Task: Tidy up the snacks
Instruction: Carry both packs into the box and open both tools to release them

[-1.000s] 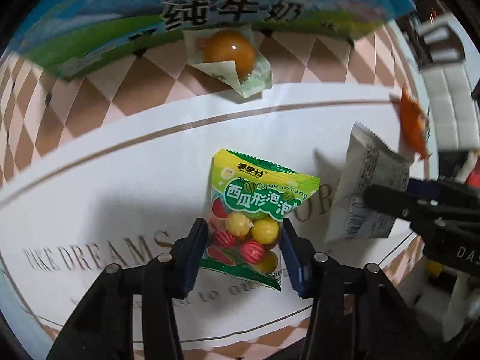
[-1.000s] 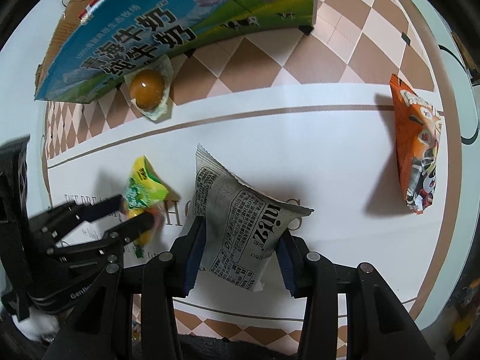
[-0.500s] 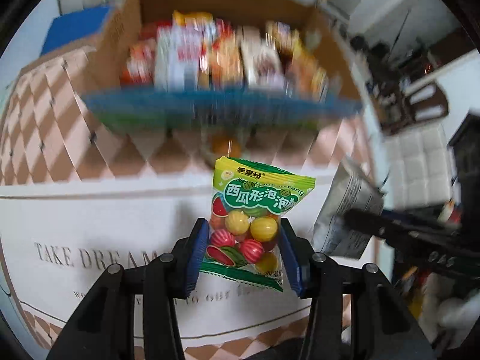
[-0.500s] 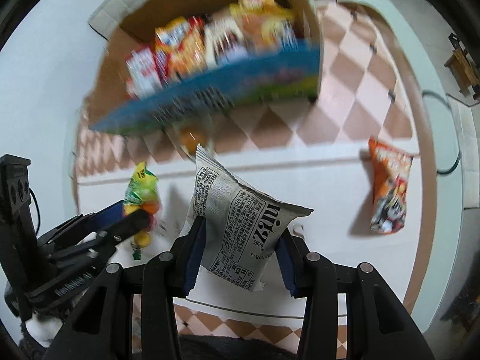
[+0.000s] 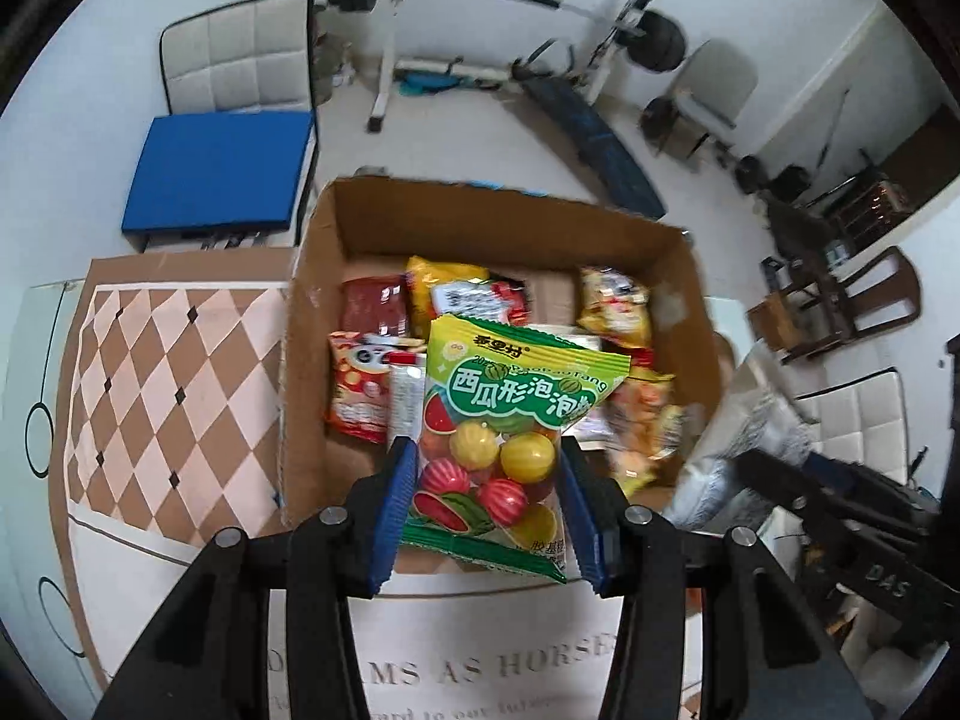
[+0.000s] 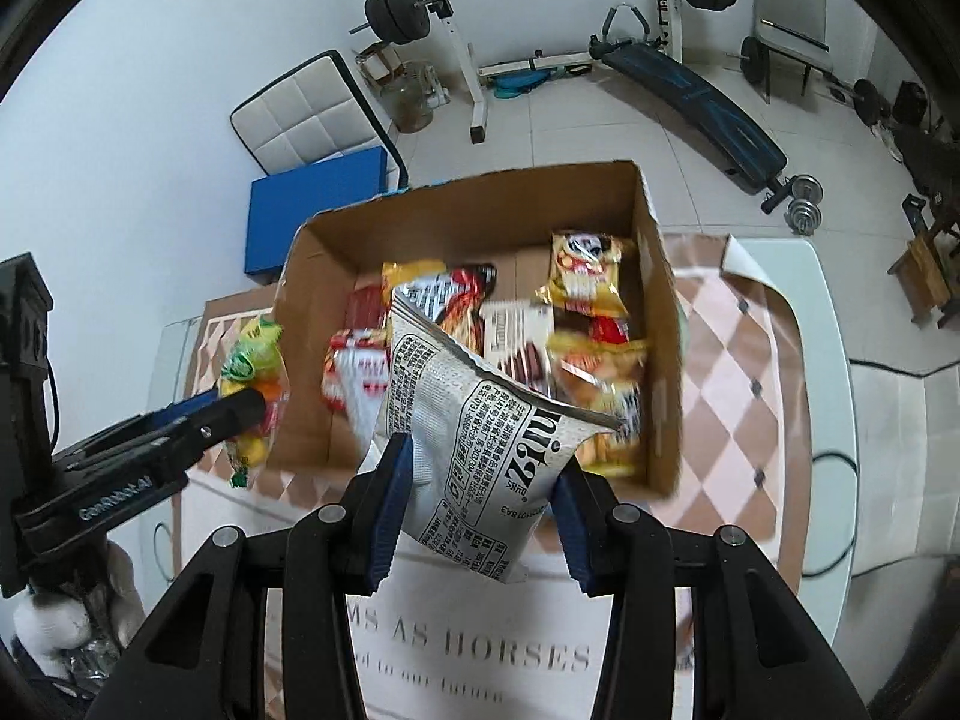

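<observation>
My left gripper (image 5: 487, 507) is shut on a green and yellow gum-ball packet (image 5: 504, 450) and holds it above the near edge of an open cardboard box (image 5: 312, 324). My right gripper (image 6: 480, 501) is shut on a grey newsprint-pattern snack bag (image 6: 480, 438), also raised in front of the box (image 6: 654, 276). The box holds several snack packets. In the right wrist view the left gripper (image 6: 252, 402) with its packet (image 6: 255, 372) is at the box's left side. In the left wrist view the grey bag (image 5: 738, 450) is at the right.
The box stands on a table with a brown and pink checkered cloth (image 5: 162, 372) and a white printed runner (image 6: 480, 660). Behind the table are a white padded chair (image 5: 240, 72), a blue cushion (image 5: 216, 180) and a weight bench with barbell (image 6: 684, 78).
Both grippers have lifted their packets off the table and tilted up. The view went from the box's printed front to its open top.
</observation>
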`<state>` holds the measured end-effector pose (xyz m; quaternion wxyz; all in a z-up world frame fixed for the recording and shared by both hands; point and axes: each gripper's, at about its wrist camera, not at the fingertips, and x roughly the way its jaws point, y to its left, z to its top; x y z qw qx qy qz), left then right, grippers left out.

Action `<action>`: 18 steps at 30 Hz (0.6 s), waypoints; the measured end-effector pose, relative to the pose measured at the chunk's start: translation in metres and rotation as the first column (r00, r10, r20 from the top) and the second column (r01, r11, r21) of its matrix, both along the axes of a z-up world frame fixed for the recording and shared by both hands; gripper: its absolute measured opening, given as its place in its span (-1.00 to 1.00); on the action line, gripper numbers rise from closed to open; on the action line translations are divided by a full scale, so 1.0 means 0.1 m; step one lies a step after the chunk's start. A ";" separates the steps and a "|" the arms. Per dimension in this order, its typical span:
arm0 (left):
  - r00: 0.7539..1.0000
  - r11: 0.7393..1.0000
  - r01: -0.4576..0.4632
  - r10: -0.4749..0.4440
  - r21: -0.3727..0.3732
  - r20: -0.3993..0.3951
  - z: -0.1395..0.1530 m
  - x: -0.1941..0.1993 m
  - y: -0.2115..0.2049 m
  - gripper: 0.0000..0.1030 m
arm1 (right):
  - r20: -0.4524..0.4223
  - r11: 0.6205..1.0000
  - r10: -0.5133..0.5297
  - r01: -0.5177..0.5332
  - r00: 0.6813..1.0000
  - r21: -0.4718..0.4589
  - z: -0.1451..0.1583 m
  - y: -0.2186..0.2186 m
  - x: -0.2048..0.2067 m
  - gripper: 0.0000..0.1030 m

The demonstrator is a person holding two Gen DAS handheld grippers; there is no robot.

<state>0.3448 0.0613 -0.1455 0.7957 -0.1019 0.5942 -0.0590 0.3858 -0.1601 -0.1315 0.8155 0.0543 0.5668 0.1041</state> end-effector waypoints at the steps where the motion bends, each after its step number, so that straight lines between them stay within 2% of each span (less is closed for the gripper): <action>1: 1.000 1.000 -0.002 0.002 0.010 -0.030 -0.10 0.06 0.03 -0.15 | -0.008 1.000 0.001 -0.001 1.000 -0.005 -0.05 0.03 0.06 -0.08; 6: 0.987 1.000 -0.005 0.007 0.013 -0.162 -0.51 0.21 0.11 -0.13 | -0.084 0.999 -0.034 0.035 0.996 0.008 -0.46 0.13 0.34 -0.08; 9: 0.969 0.999 -0.018 0.028 0.045 -0.245 -0.77 0.26 0.13 -0.13 | -0.184 0.997 -0.051 0.061 0.982 0.049 -0.83 0.15 0.45 -0.01; 10: 0.965 0.999 -0.025 0.037 0.048 -0.259 -0.80 0.26 0.13 -0.13 | -0.228 0.995 -0.049 0.066 0.973 0.069 -0.95 0.15 0.46 0.08; 11: 0.960 0.998 -0.032 0.046 0.054 -0.274 -0.85 0.27 0.13 -0.02 | -0.270 0.994 -0.044 0.068 0.962 0.083 -1.05 0.17 0.50 0.44; 12: 0.957 0.997 -0.029 0.047 0.066 -0.286 -0.88 0.28 0.12 0.22 | -0.298 0.996 -0.047 0.068 0.953 0.061 -1.12 0.18 0.51 0.65; 13: 0.956 0.997 -0.025 0.046 0.075 -0.290 -0.89 0.29 0.11 0.29 | -0.298 0.997 -0.045 0.059 0.953 0.041 -1.15 0.20 0.51 0.78; 18: 0.966 0.997 0.002 0.018 0.077 -0.256 -0.82 0.30 0.04 0.37 | -0.277 0.999 -0.041 0.034 0.960 -0.029 -1.14 0.23 0.49 0.78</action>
